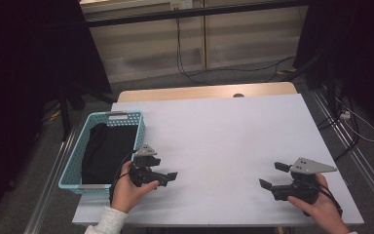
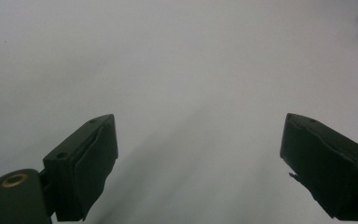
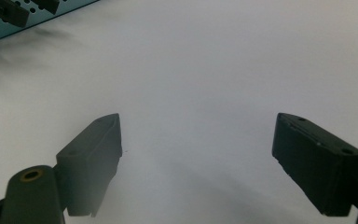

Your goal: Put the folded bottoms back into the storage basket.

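Both hands at near table edge, each holding a gripper. Left gripper [image 1: 169,177] near-left, jaws spread, nothing between, just right of the perforated turquoise plastic basket [image 1: 75,166]. Right gripper [image 1: 271,176] near-right, jaws spread wide, empty, pointing left. Basket sits at left edge of the white-covered table [image 1: 224,131], black cloth [image 1: 108,148] inside. Grippers well apart.

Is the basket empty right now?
No, the high view shows a black cloth lying inside the basket at the table's left edge.
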